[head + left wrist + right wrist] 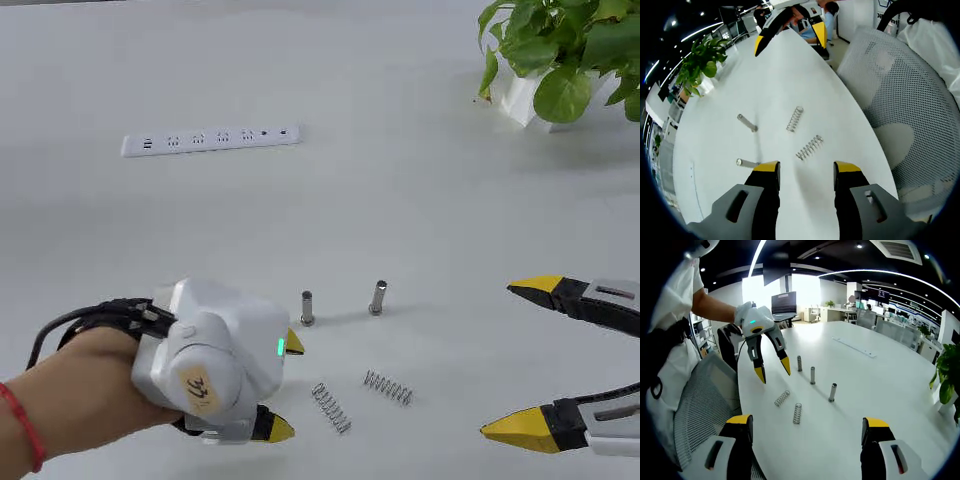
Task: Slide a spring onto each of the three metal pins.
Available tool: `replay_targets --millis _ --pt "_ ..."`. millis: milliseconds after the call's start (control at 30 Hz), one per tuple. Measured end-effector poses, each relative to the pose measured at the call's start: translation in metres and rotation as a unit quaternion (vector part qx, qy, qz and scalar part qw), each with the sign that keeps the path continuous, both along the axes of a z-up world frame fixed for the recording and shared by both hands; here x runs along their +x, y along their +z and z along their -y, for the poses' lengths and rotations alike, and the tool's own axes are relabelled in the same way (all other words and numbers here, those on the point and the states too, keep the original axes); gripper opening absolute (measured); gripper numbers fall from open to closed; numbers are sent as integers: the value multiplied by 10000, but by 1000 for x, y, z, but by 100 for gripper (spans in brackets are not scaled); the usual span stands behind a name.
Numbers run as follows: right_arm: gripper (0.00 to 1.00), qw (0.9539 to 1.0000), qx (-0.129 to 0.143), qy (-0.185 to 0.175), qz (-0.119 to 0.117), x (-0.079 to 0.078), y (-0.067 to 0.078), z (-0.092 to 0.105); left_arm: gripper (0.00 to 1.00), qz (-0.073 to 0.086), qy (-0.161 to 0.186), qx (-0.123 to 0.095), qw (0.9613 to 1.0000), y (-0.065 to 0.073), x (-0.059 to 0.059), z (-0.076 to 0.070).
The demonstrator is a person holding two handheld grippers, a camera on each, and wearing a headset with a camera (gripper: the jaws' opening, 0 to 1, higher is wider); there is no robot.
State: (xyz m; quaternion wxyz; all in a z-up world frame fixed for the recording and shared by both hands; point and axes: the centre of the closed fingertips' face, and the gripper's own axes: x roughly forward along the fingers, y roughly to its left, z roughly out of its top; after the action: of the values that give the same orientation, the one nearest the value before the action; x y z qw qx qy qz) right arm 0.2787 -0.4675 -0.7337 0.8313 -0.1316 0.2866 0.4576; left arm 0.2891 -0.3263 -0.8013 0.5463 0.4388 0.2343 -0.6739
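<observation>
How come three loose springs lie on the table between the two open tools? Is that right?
Only two, not three. The head view shows one spring and a second spring loose on the table, between the open left tool and right tool.

The white counter [420, 220] has a plain, smooth top. Near its front two bare metal pins stand upright, the left pin [307, 308] and the right pin [378, 297], a little apart. Just in front of them two loose springs lie on their sides, the nearer spring [331, 408] and the farther spring [388, 388], close but not touching. The right gripper view shows a third pin [799, 363] upright in line with them, ridged like a coil. Farther back lies a white power strip [210, 139]. A potted plant [560, 95] stands at the far right.
</observation>
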Motion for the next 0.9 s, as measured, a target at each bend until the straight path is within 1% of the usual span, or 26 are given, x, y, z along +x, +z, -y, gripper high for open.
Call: replay_targets --millis 33,100,167,200,300,333,367,567,600,767,833,900 --pt "89 10000 -6 -12 9 0 -1 1 36 46 -85 61 9999 -4 0 2" --pt "89 10000 5 -46 -1 -1 -2 2 33 -23 -87 86 9999 -9 -1 6" --pt "89 10000 16 -59 -3 -2 -2 2 33 -31 -188 151 9997 -14 -3 8" --pt "89 10000 30 -70 -2 -3 -3 2 32 17 -319 214 9993 -17 -4 9" --pt "88 9999 29 -101 -26 -5 -6 3 30 84 -505 340 9981 -23 -5 12" --pt "88 9999 37 -115 -29 -5 -6 4 29 85 -515 340 9981 -24 -4 13" --pt "88 9999 64 -145 -22 -5 -7 4 28 52 -527 345 9980 -26 -4 15" --pt "87 9996 133 -253 -25 -6 -10 8 26 62 -643 509 9966 -34 -1 18" --pt "87 9995 146 -281 -33 -7 -10 9 25 63 -662 562 9962 -36 0 17" --pt "86 9992 165 -351 -31 -8 -12 12 19 65 -743 600 9954 -38 1 19" --pt "86 9991 185 -378 -35 -8 -12 13 18 58 -753 611 9953 -39 1 20" --pt "86 9990 181 -395 -38 -9 -12 14 17 69 -750 684 9948 -43 2 20"
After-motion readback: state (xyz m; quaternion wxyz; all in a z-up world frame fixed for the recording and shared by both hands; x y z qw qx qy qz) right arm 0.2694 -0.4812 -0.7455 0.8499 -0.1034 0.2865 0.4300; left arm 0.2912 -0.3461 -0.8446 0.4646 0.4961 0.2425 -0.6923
